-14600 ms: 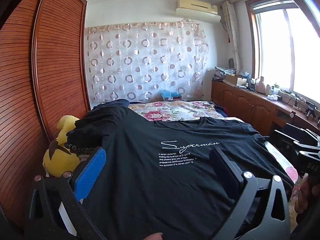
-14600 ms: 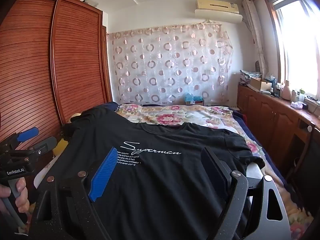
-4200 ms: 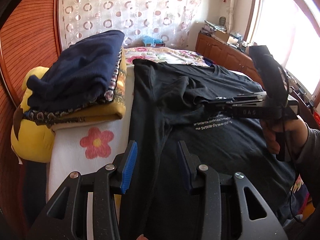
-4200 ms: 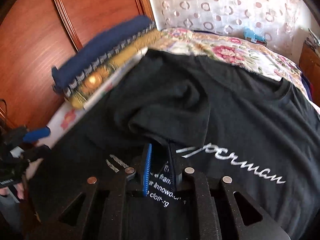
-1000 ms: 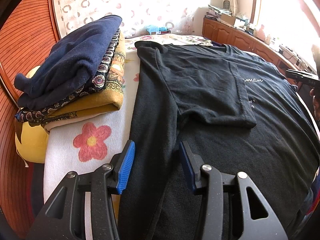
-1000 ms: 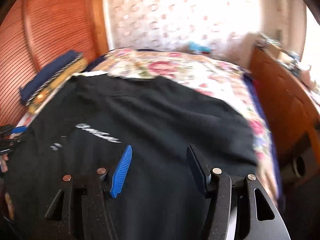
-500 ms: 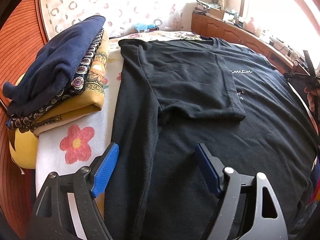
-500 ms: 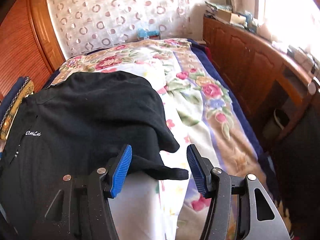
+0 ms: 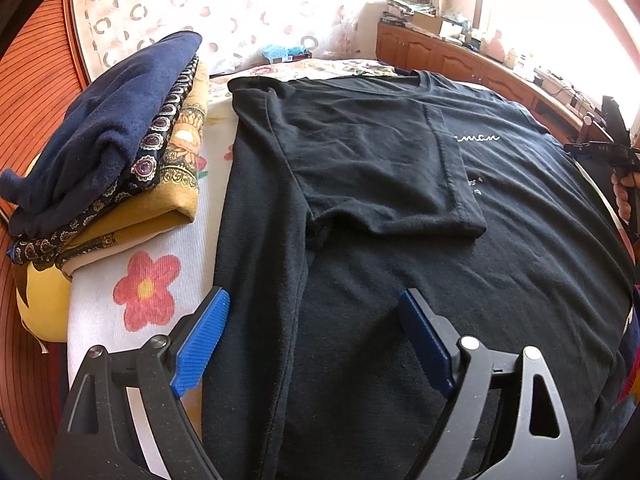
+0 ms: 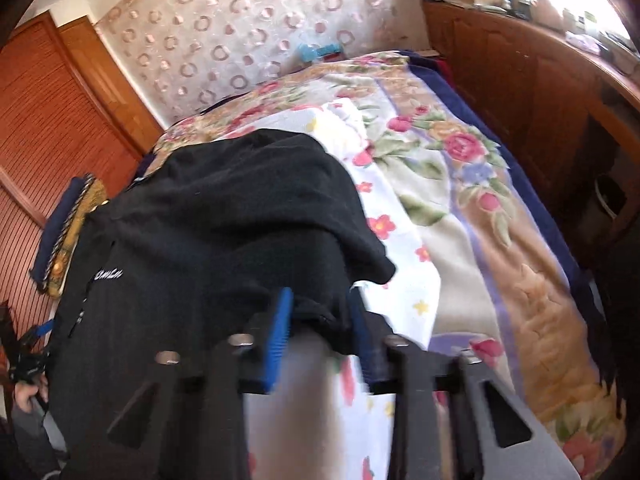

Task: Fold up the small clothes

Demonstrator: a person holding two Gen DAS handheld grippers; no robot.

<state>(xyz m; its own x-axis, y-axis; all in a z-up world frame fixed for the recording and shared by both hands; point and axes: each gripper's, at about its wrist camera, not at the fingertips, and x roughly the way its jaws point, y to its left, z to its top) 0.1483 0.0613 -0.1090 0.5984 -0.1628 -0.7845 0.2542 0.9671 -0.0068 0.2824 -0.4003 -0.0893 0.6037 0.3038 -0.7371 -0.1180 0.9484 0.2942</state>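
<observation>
The bed [image 10: 492, 216] carries a floral blanket and a white flowered sheet [image 9: 132, 280]. A black T-shirt [image 9: 400, 240] lies flat on the sheet. A stack of folded clothes [image 9: 108, 140] sits beside it.

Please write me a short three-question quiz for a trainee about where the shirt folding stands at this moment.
1. True or false: on the black cotton T-shirt, the sleeve beside the stack of folded navy and mustard clothes is already folded onto the chest.
2. Which gripper has its jaws closed on fabric? A) left gripper B) right gripper C) neither
3. What part of the shirt is gripped?

Key:
1. True; it covers the start of the white lettering.
2. B; the left is open above the shirt.
3. The edge by the unfolded sleeve, over the white flower-print cloth.
</observation>
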